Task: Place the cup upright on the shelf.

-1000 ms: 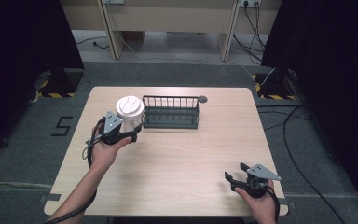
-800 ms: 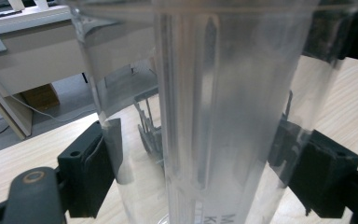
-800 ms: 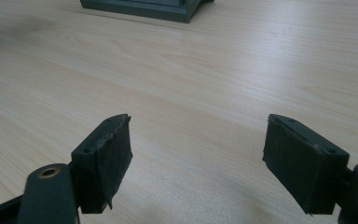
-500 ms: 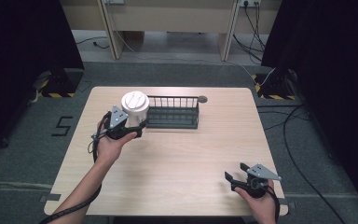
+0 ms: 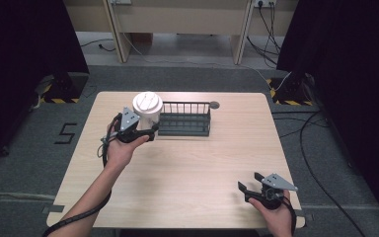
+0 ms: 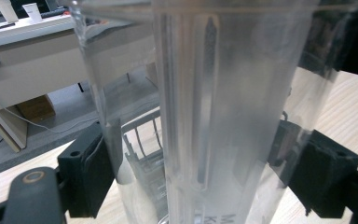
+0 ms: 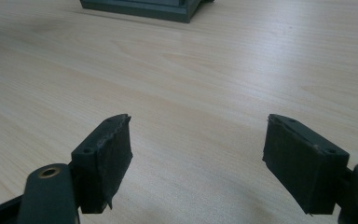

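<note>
At table's left rear: left gripper (image 5: 150,132) clamped on clear ribbed plastic cup with white lid (image 5: 147,109), held beside dark wire rack (image 5: 184,120); cup's base cut off in left gripper view. Near front-right edge: right gripper (image 5: 243,190) parted, empty.

The container (image 6: 205,116) in the left gripper (image 5: 137,129) looks like clear, glossy, smooth plastic with a matt white lid (image 5: 147,102). The table (image 5: 187,168) is pale, matt wood grain. The rack (image 5: 184,120) is dark, matt wire. The right gripper (image 7: 198,163) has 2 rough, matt black pads (image 7: 112,158).
</note>
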